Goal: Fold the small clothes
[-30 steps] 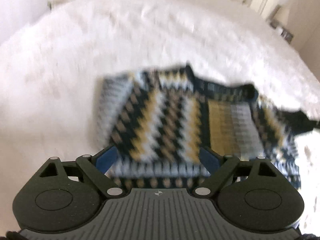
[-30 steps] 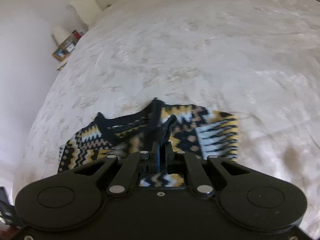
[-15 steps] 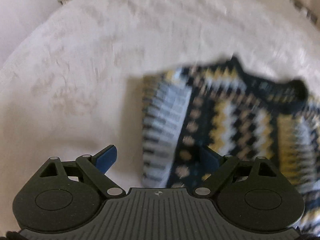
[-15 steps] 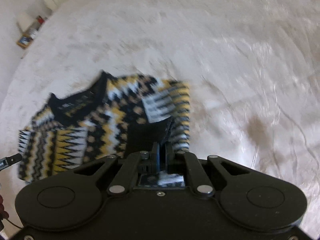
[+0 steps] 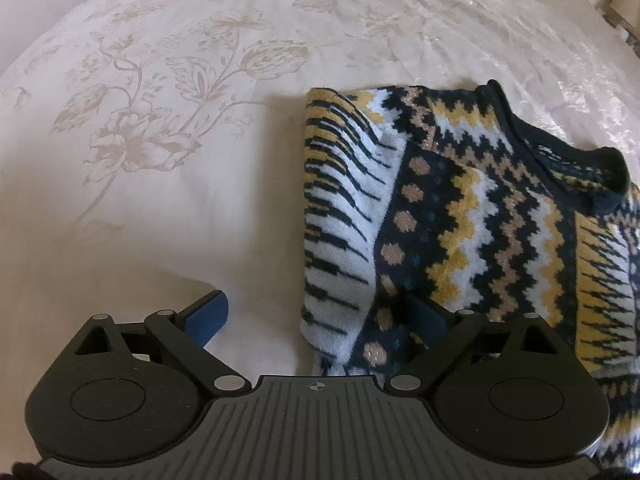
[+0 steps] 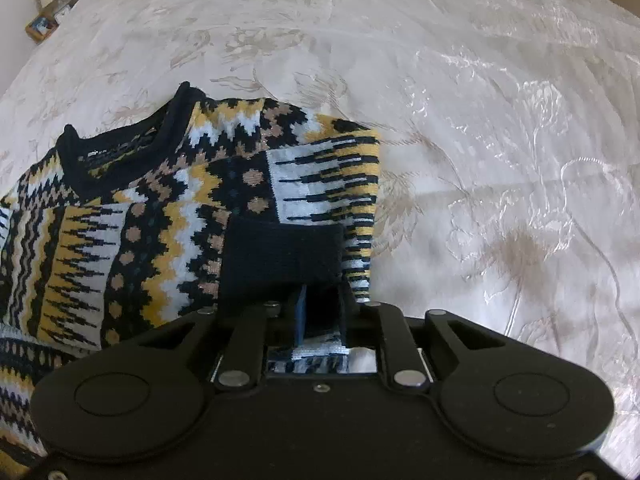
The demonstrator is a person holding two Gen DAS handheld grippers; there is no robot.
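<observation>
Left wrist view: patterned knit sweater (image 5: 472,216) lay on the floral cream bedspread (image 5: 168,128), right of centre, navy collar (image 5: 560,152) toward the far right. One sleeve was folded in over the body, its white and black striped part (image 5: 340,216) along the left edge. Left gripper (image 5: 320,316) was spread wide, holding nothing; left blue pad (image 5: 208,314) over bare bedspread, right pad (image 5: 424,314) over the sweater's lower edge. Contact with the fabric could not be told.

Right wrist view: same sweater (image 6: 168,216) sat left of centre on the bedspread (image 6: 500,140), collar (image 6: 120,144) far left. Folded sleeve crossed the body, with its dark navy cuff (image 6: 280,256) nearest the camera. Right gripper (image 6: 320,312) was narrow, its blue pads (image 6: 300,316) close together with the cuff between them, so it was pinching the sleeve cuff. Small items stood on a nightstand (image 6: 44,24) in the top left corner, too small to identify.
</observation>
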